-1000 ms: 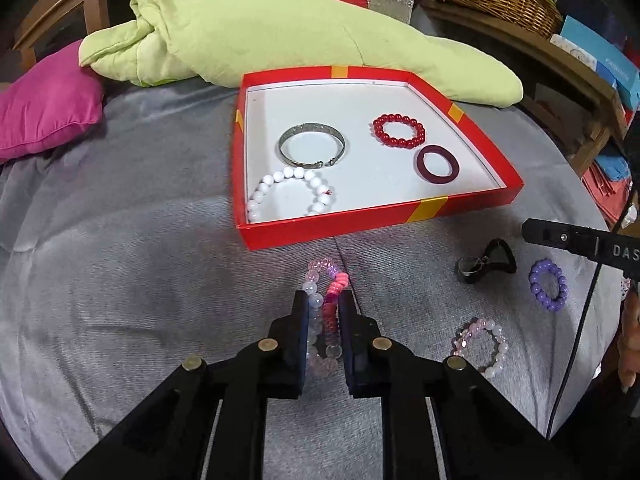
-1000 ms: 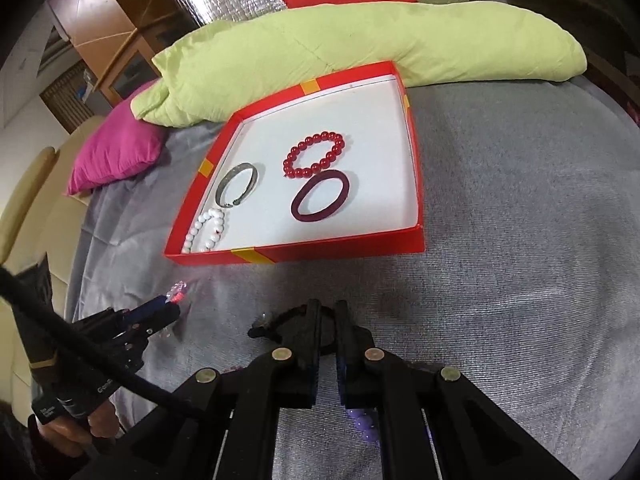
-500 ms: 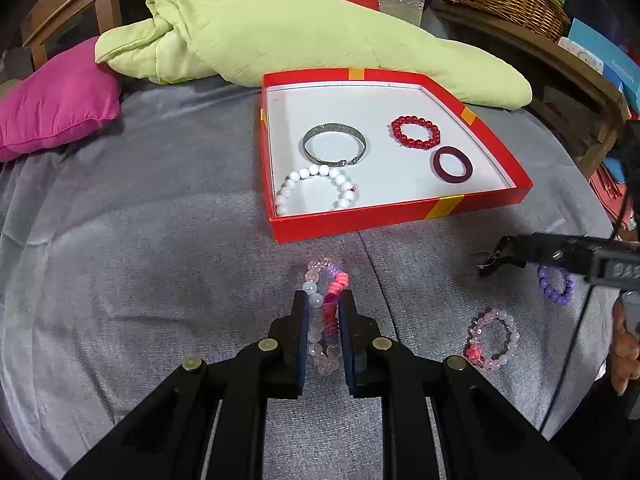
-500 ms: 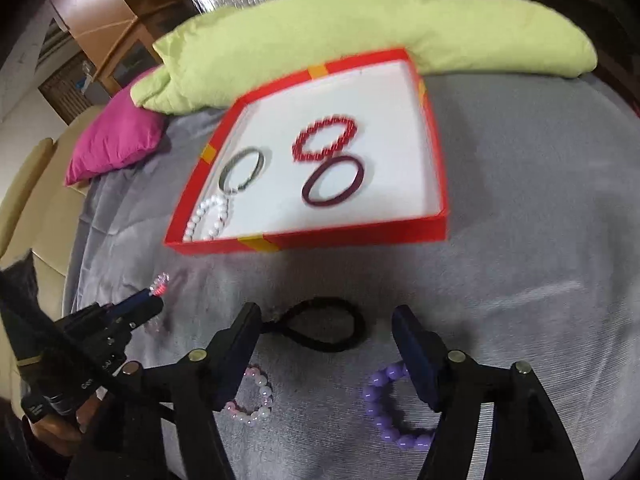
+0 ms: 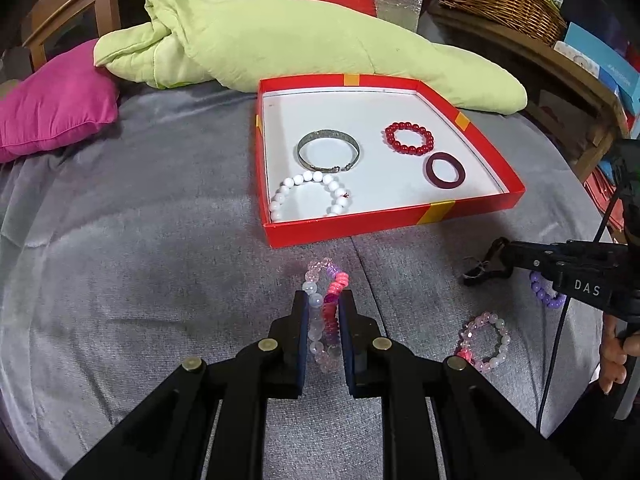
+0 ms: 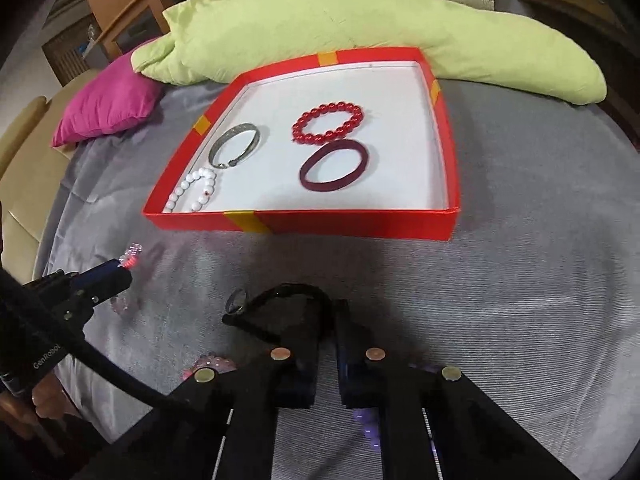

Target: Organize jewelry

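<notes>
Pinching glossy round-bead bracelet (image 5: 325, 320), left gripper (image 5: 324, 300); right gripper (image 6: 326, 312) clamps black loop (image 6: 288, 300).

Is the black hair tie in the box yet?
Out. The black hair tie is pinched in the right gripper, short of the red box.

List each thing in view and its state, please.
Left hand-held gripper: shut on pink-and-white bead bracelet.
Right hand-held gripper: shut on black hair tie.
Red box: open, holds four pieces.
Red bead bracelet: in box.
Silver bangle: in box.
Purple bead bracelet: on blanket.
</notes>
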The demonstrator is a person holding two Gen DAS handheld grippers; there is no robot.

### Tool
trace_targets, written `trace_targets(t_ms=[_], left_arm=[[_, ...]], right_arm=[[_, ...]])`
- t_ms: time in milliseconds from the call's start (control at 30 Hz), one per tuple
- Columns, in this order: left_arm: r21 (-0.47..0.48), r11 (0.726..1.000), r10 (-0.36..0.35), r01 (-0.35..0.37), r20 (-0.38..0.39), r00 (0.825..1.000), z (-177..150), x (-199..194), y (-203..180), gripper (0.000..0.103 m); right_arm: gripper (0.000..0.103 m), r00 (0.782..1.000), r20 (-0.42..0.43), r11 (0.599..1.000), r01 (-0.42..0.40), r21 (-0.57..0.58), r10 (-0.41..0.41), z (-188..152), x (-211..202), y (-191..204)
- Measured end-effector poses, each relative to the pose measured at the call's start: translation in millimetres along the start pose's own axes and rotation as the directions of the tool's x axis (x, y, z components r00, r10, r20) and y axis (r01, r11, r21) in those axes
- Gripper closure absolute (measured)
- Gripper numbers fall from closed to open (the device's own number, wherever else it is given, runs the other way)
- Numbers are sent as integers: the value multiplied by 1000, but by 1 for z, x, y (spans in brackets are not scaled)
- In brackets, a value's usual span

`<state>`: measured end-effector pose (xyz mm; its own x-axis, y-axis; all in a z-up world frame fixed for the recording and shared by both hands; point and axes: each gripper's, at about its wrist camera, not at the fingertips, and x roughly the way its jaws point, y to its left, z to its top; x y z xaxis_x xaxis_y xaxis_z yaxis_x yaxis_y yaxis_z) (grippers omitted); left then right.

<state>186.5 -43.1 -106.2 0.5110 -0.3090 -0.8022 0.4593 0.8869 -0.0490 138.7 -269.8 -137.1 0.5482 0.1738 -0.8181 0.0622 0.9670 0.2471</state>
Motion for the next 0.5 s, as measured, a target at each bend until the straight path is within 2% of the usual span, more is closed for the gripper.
trace_targets(t_ms=[333, 500], left_arm=[[12, 999, -33, 32, 61, 998, 4, -11, -5, 87], [12, 998, -59, 58, 104, 993, 9, -16, -9, 87]], right_arm=[[95, 994, 95, 998, -55, 36, 51, 6, -34, -15], [95, 984, 151, 993, -99, 60, 89, 9, -49, -21]])
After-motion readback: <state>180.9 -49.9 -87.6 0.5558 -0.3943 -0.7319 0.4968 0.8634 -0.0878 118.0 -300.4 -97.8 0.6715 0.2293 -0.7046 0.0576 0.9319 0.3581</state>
